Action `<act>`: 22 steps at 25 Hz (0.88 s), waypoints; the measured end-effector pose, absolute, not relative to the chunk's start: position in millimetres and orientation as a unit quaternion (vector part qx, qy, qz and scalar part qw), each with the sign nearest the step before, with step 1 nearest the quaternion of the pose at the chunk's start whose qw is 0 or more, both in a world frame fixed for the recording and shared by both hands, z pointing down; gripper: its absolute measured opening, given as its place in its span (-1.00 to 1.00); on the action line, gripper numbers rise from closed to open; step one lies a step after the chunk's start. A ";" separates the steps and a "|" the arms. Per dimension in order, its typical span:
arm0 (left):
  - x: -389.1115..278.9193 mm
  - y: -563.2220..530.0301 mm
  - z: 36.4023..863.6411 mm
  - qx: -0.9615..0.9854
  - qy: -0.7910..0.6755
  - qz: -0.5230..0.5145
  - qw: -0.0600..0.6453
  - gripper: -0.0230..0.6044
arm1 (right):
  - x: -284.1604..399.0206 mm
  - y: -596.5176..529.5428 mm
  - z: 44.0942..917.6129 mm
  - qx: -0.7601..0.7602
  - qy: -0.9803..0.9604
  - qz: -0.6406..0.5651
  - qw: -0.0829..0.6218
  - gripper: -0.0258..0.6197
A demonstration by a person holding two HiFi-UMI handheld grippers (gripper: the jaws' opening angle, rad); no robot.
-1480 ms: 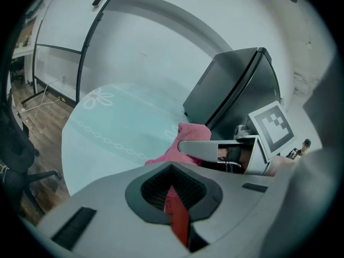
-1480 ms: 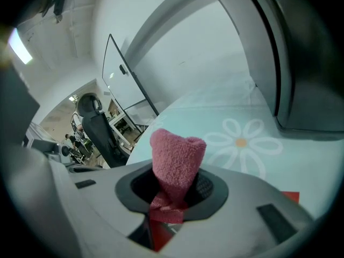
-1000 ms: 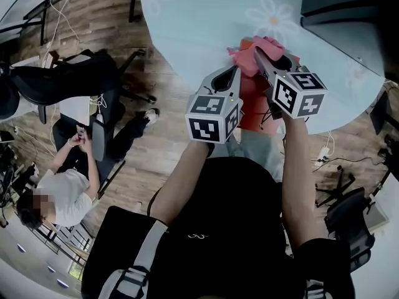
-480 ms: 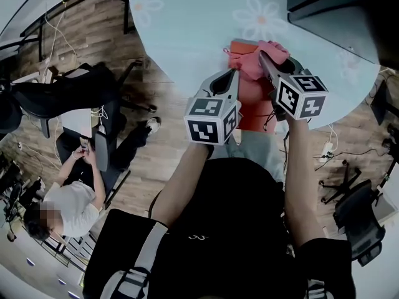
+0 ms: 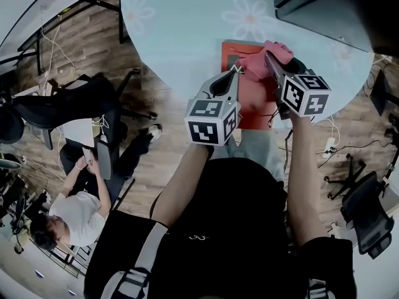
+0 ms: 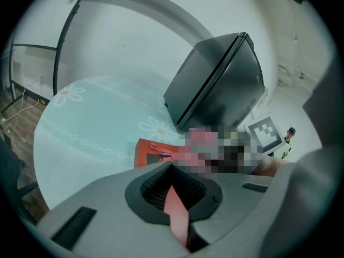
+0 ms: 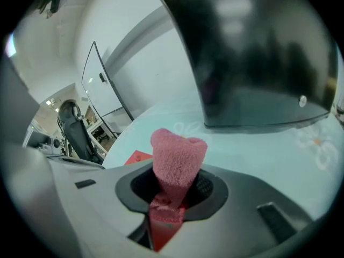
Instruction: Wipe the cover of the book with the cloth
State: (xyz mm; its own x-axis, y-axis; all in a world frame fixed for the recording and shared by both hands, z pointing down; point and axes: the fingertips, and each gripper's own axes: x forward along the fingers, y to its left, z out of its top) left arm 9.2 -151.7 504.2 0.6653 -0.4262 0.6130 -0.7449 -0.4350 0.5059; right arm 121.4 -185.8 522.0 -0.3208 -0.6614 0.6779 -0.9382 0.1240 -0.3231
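The cloth (image 5: 255,64) has slid right, baring the book's (image 5: 251,102) upper-left corner. The right gripper (image 5: 269,56) jaws clench the cloth. The left gripper (image 5: 235,70) jaws are closed empty at the book's left edge.

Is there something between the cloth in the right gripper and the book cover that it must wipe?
Nothing visible does. The cloth, shut in the right gripper, is over the red book; the left gripper stands beside it.
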 end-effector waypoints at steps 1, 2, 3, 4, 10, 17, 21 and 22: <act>10.6 -151.8 503.4 0.824 -0.354 0.202 0.394 -0.88 | 124.9 -185.0 521.9 0.555 -0.723 0.368 0.186 -0.59; 11.7 -152.1 502.6 0.825 -0.352 0.202 0.393 -0.88 | 128.5 -184.2 521.7 0.559 -0.719 0.369 0.183 -0.59; 12.5 -152.2 501.9 0.826 -0.350 0.202 0.392 -0.88 | 132.1 -183.0 521.6 0.564 -0.716 0.369 0.183 -0.59; 13.2 -152.2 501.3 0.827 -0.348 0.202 0.392 -0.88 | 135.7 -181.6 521.4 0.568 -0.713 0.369 0.184 -0.59; 16.9 -151.2 498.9 0.834 -0.337 0.203 0.387 -0.88 | 160.4 -169.1 516.1 0.599 -0.679 0.385 0.179 -0.60; 9.2 -156.7 490.1 0.835 -0.346 0.193 0.381 -0.88 | 149.2 -160.5 484.5 0.594 -0.691 0.389 0.137 -0.60; -1.7 -161.7 487.1 0.830 -0.364 0.186 0.380 -0.88 | 115.3 -167.7 468.2 0.558 -0.723 0.389 0.120 -0.60; -5.5 -161.8 487.2 0.828 -0.369 0.185 0.380 -0.88 | 104.4 -168.8 466.0 0.546 -0.732 0.390 0.117 -0.60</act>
